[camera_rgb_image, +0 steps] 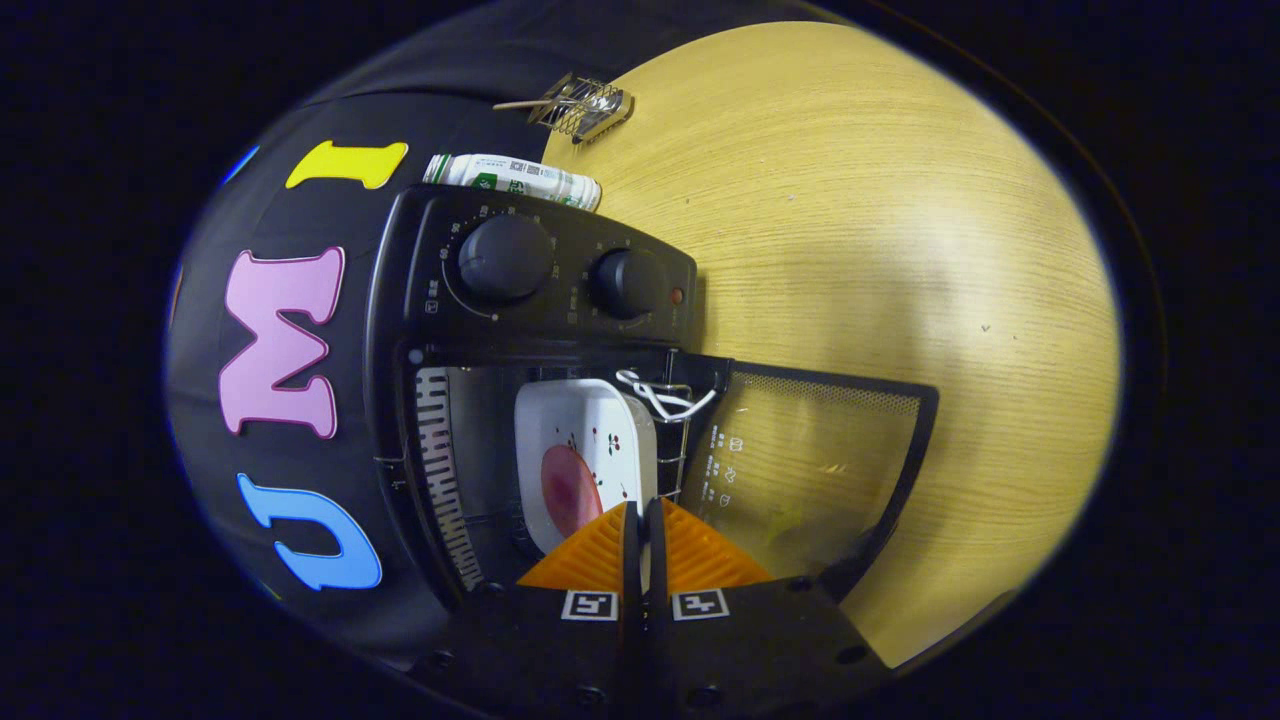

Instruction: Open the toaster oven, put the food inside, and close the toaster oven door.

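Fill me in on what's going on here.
A person is working a handheld gripper at a toaster oven on a wooden table. The oven door hangs open. Inside the oven sits a white plate carrying a reddish piece of food. The jaws are nearly closed on the plate's near edge, so the food is already in; the door is not yet shut. A can and a small wire rack lie beyond the oven.
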